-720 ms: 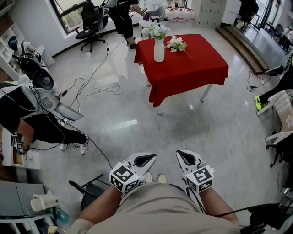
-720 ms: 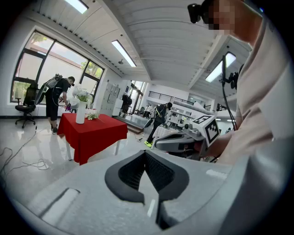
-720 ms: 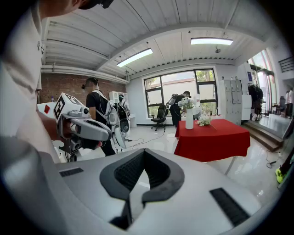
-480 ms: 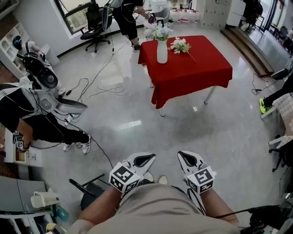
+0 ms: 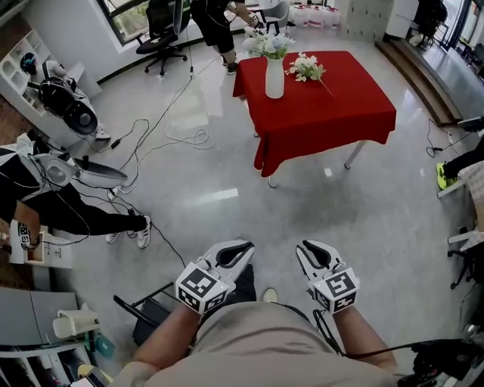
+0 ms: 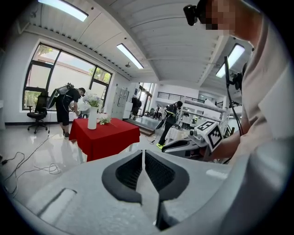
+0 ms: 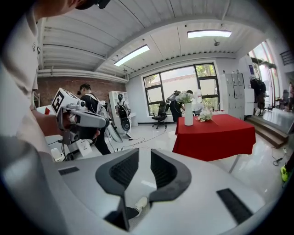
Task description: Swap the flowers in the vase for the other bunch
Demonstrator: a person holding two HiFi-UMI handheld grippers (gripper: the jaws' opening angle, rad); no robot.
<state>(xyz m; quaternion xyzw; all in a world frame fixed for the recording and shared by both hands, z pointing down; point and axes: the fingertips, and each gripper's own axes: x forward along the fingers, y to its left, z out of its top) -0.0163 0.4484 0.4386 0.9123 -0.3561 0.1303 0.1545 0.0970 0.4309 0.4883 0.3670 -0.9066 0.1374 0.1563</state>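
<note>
Holds the left tool (image 5: 243,245) low in front of the lap, angled a little downward, with the jaws pressed together at the tips and nothing caught between them. Holds the right tool (image 5: 307,247) just beside it at the same height, apart from the left one, with the jaws drawn nearly together and gripping nothing. Shows only pale floor (image 5: 363,219) and the toe of a shoe (image 5: 267,295) through the thin slit, looking along that tool.

Stands well apart from the bench (image 5: 333,113), which is draped in red cloth, with a stretch of glossy floor between. Finds the white vase (image 5: 274,78) upright near the bench's far left corner, with pale flowers (image 5: 268,45) standing in it. Finds the other bunch (image 5: 308,69) lying flat on the cloth near the vase and to its right, with its stem trailing toward the middle of the bench.

Takes in loose cables (image 5: 181,140) looping over the floor left of the bench, a person (image 5: 219,19) bending just behind it, and an office chair (image 5: 162,30) by the window.
</note>
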